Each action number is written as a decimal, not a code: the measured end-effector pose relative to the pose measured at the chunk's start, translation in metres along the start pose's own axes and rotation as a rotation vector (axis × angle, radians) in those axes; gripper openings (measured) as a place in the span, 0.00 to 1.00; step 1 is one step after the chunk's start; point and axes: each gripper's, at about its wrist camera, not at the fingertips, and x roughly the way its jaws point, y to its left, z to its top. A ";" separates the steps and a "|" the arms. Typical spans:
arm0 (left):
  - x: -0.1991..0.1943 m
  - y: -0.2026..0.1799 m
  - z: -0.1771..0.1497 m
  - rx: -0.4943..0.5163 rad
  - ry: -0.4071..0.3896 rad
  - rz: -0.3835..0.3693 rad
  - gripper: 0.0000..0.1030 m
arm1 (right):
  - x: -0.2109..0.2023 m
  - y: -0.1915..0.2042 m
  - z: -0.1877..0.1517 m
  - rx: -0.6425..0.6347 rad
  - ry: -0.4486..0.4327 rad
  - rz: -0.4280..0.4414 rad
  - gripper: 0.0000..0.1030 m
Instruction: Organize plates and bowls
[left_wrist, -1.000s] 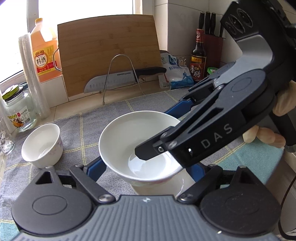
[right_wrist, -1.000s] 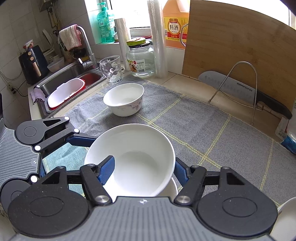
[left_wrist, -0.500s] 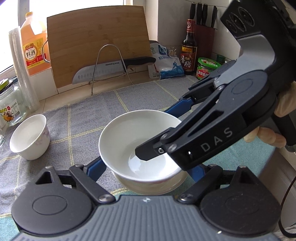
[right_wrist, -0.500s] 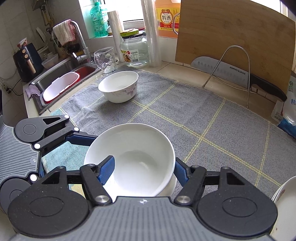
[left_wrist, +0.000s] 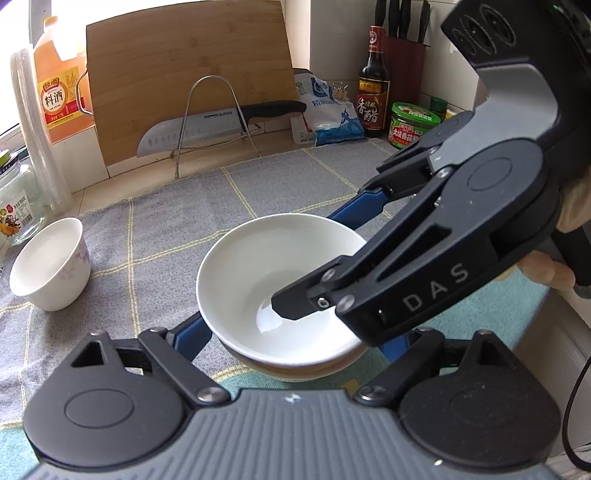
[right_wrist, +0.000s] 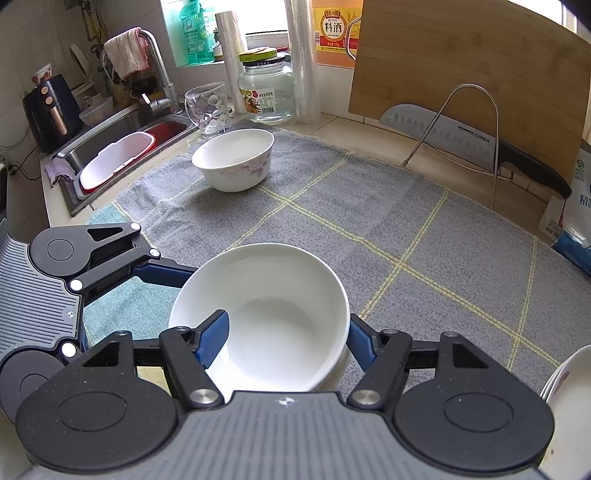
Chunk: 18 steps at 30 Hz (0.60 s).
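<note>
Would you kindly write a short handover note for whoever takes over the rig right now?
Left gripper straddles the nested bowls; contact unclear.
Right gripper: one finger inside the top bowl, one outside its rim; grip unclear.
Done: top bowl nested in lower bowl on the cloth.
To do: floral bowl stands alone near the sink; more dishes at the right edge.

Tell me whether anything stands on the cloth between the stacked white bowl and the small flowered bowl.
Nothing visible does. Only bare grey cloth lies between the white bowl and the flowered bowl; the glass mug stands behind the latter.
</note>
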 end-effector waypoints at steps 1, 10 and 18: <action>0.000 0.000 0.000 0.000 0.001 -0.002 0.89 | 0.000 0.000 0.000 -0.001 0.001 -0.002 0.72; 0.003 0.003 -0.001 -0.001 0.003 -0.016 0.93 | 0.002 0.001 -0.003 -0.010 0.002 -0.019 0.80; -0.006 0.009 -0.005 -0.010 0.008 -0.036 0.94 | -0.007 0.000 -0.001 -0.009 -0.041 -0.023 0.99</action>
